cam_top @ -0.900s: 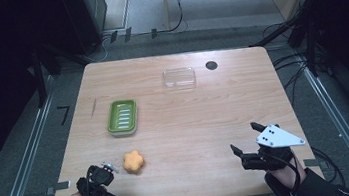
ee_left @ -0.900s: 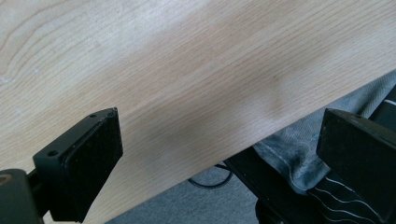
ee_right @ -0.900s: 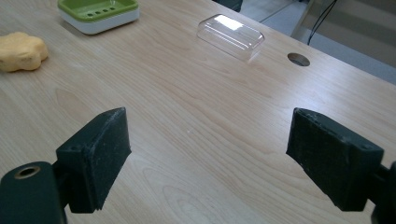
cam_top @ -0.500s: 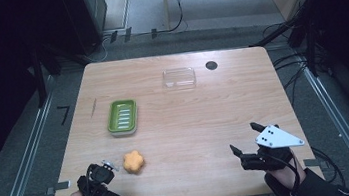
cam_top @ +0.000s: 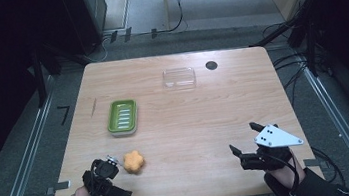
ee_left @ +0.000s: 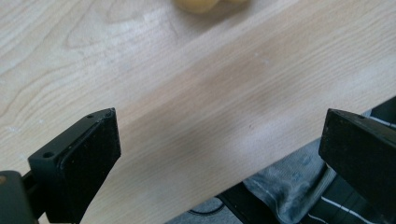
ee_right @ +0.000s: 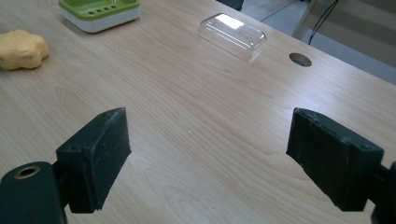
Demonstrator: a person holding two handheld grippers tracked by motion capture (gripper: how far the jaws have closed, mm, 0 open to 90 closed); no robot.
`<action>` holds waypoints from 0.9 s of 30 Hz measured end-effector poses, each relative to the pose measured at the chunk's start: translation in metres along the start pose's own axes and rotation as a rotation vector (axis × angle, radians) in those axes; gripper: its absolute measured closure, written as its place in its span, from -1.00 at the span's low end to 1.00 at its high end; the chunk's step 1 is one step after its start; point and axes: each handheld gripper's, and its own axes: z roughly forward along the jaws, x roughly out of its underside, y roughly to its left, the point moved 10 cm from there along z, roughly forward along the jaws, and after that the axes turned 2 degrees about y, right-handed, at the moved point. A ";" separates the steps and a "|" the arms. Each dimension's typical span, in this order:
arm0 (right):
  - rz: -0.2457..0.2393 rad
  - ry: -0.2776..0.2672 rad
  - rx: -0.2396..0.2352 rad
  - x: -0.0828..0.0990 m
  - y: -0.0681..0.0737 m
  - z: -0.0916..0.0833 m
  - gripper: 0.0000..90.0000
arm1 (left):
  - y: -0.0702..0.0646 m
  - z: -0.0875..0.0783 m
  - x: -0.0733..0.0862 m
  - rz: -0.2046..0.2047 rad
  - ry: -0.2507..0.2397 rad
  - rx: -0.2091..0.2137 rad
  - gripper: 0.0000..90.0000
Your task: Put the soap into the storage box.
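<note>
My L gripper (cam_top: 107,172) sat wide open, nothing betw jaws; orange soap (cam_top: 133,162) lay just beside it, ahead of its tips. R gripper (cam_top: 246,145) also wide open, empty, soap well apart.

The left tool (cam_top: 111,165) sits at the near left edge of the wooden surface (cam_top: 186,127), just beside an orange flower-shaped lump (cam_top: 134,162). A green dish (cam_top: 123,117) lies a little farther back. A clear lid (cam_top: 179,78) rests near the far side, next to a dark round hole (cam_top: 211,65). The right tool (cam_top: 244,139) is at the near right, its jaws wide apart with nothing between them.
</note>
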 end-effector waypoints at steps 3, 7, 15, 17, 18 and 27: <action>-0.003 -0.001 0.004 0.000 0.000 0.000 -0.70 | 0.000 0.000 -0.006 0.003 -0.008 0.002 -1.00; 0.001 0.002 0.005 0.000 0.000 0.000 -0.70 | 0.001 0.000 -0.013 0.004 -0.025 0.004 -1.00; -0.001 0.004 0.006 0.000 0.000 0.000 -0.70 | 0.000 0.003 -0.023 0.021 -0.033 0.007 -1.00; -0.002 0.005 0.007 0.000 0.000 0.000 -0.70 | 0.000 0.003 -0.025 0.024 -0.038 0.004 -1.00; 0.001 0.008 0.008 0.001 0.000 0.000 -0.70 | -0.001 0.004 -0.028 0.028 -0.034 0.005 -1.00; 0.002 0.003 0.014 0.002 -0.002 -0.001 -0.70 | -0.007 0.010 -0.040 0.055 -0.019 0.017 -1.00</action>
